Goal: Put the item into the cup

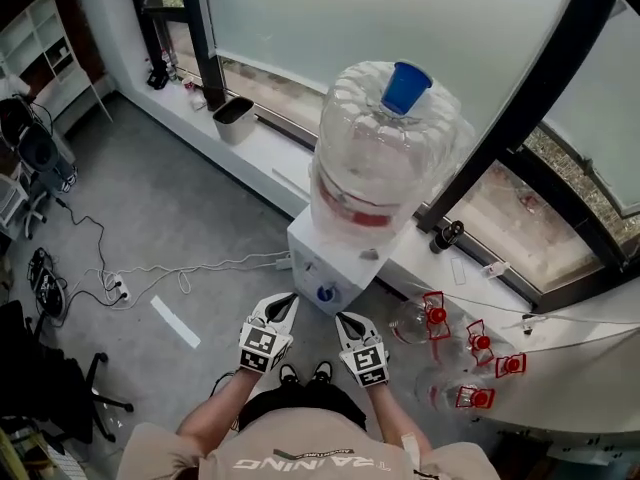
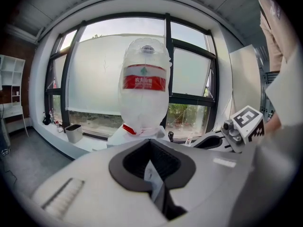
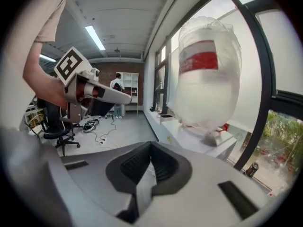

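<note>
Blue cup (image 1: 405,86), or what looks like one, sits atop the upturned water bottle (image 1: 370,168) on its dispenser (image 1: 335,258), just ahead of the fingers. Left gripper (image 1: 289,301) and right gripper (image 1: 346,319) hang side by side, fingers pressed together and empty.

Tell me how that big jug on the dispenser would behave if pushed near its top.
The jug stands tall on the narrow dispenser, so a high push would probably rock or tip it. Its clear ribbed wall looks like thin plastic, likely to flex and be slippery. How full it is I cannot tell, so weight is uncertain.
</note>
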Demonstrator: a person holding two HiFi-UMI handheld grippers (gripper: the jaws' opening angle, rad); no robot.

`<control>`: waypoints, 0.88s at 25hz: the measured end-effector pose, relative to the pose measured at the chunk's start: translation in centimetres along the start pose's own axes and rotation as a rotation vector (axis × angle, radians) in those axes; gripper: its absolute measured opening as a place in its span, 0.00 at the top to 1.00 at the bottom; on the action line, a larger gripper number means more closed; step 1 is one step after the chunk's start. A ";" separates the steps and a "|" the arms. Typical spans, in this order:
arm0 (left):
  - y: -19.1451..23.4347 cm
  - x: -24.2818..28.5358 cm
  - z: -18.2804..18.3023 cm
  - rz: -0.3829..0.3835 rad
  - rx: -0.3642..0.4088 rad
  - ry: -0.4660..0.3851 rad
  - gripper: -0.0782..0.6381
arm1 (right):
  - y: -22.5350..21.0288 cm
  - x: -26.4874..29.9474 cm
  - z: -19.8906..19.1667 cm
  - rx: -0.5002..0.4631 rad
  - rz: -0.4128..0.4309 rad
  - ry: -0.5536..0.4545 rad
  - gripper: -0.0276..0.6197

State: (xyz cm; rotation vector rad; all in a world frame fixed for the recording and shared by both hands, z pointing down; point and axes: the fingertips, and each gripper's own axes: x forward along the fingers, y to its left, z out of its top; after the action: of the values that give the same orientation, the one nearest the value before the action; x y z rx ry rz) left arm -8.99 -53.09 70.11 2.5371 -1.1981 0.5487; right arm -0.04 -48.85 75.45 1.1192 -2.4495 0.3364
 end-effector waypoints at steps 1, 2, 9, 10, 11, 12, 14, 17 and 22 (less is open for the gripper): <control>0.1 -0.3 0.8 0.009 0.010 -0.011 0.88 | -0.2 -0.5 1.0 0.001 0.009 -0.010 0.94; 0.3 -0.7 1.6 0.017 0.018 -0.022 0.88 | -0.4 -1.0 2.1 0.002 0.018 -0.023 0.94; 1.1 -3.8 8.1 0.059 0.064 -0.096 0.88 | -2.5 -5.0 11.0 0.012 0.004 -0.180 0.94; 1.1 -4.1 9.2 0.062 0.076 -0.109 0.88 | -2.9 -5.5 12.1 0.017 -0.002 -0.205 0.94; 1.1 -4.4 10.2 0.064 0.088 -0.124 0.88 | -3.3 -6.1 13.0 0.016 -0.012 -0.224 0.94; 1.0 -4.6 11.2 0.065 0.100 -0.140 0.88 | -3.6 -6.6 13.8 0.015 -0.021 -0.239 0.94; 1.0 -5.0 13.1 0.068 0.122 -0.172 0.88 | -4.1 -7.6 15.1 0.025 -0.030 -0.273 0.94; 1.2 -5.2 15.5 0.072 0.145 -0.230 0.88 | -5.1 -8.6 17.0 0.034 -0.044 -0.328 0.94; 1.3 -5.7 16.6 0.090 0.117 -0.262 0.88 | -6.0 -9.9 19.1 0.020 -0.081 -0.369 0.94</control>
State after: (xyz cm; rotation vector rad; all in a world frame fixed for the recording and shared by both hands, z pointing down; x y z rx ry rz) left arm -9.76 -56.79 52.93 2.7301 -1.4130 0.3199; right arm 5.07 -53.56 54.20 1.3901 -2.7074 0.1380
